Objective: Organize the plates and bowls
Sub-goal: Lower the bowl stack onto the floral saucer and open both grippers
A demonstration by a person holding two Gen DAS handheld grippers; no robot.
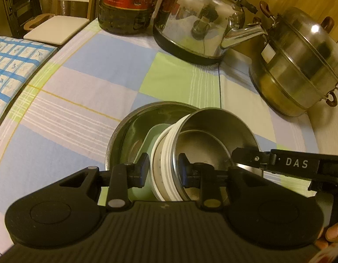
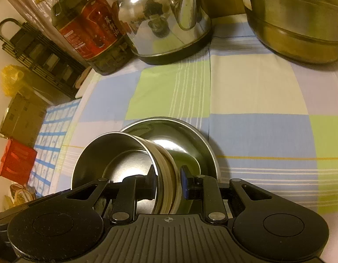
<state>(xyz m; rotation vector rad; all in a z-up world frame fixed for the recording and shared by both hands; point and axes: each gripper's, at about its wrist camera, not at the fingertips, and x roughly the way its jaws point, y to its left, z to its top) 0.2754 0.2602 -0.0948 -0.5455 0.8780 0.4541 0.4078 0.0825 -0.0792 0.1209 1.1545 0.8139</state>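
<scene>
Two hand-held grippers, left (image 1: 162, 169) and right (image 2: 167, 182), clamping tilted steel bowl (image 1: 212, 135), seemingly over basin (image 1: 133, 122)

A blue, green and white checked tablecloth (image 1: 85, 70) lies under a silver kettle (image 1: 199, 19) and red-labelled bottle (image 2: 90, 32).

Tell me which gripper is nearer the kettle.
Neither, clearly. The left gripper and right gripper both clamp the small bowl's wall, tilted in the big bowl, well short of the kettle.
</scene>
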